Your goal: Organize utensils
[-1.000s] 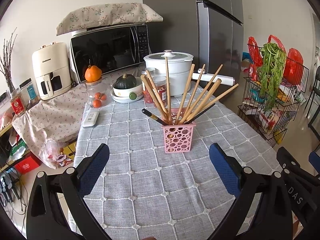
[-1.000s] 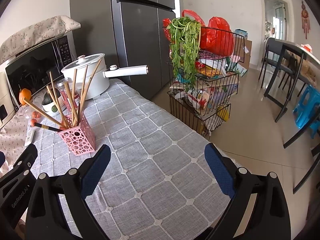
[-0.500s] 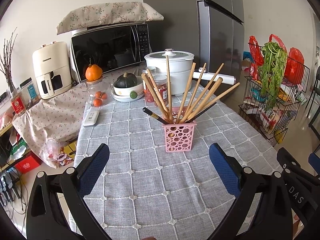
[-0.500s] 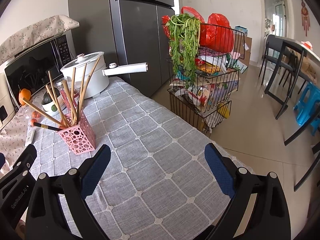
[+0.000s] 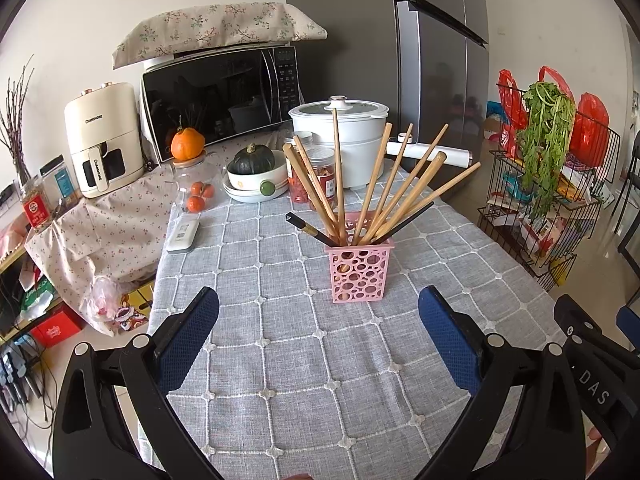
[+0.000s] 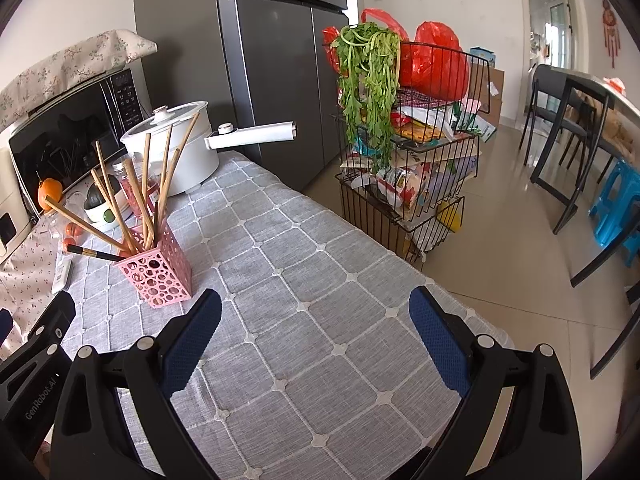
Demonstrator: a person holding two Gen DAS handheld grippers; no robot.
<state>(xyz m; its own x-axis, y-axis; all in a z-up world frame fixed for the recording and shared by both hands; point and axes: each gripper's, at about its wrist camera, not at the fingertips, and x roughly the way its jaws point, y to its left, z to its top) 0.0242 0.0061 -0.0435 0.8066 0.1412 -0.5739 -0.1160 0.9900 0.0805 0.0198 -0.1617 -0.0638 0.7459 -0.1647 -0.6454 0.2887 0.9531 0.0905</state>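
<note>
A pink perforated holder [image 5: 358,270] stands upright on the grey checked tablecloth [image 5: 280,360]. Several wooden chopsticks [image 5: 372,184] and a dark pair [image 5: 308,229] fan out of it. It also shows in the right wrist view [image 6: 158,274], at the left. My left gripper [image 5: 318,334] is open and empty, just short of the holder. My right gripper [image 6: 314,336] is open and empty, over bare cloth to the right of the holder. Part of the right gripper shows in the left wrist view [image 5: 592,364].
Behind the holder stand a white pot [image 5: 340,140] with a long handle [image 6: 252,138], a red jar [image 5: 320,176], a bowl with a squash [image 5: 256,176] and a microwave [image 5: 220,96]. A remote [image 5: 183,234] lies left. A wire rack [image 6: 408,168] stands beyond the table's right edge.
Both grippers have drifted slightly, so the holder sits a little differently in each view. Both stay open and empty. Nothing on the table has moved.
</note>
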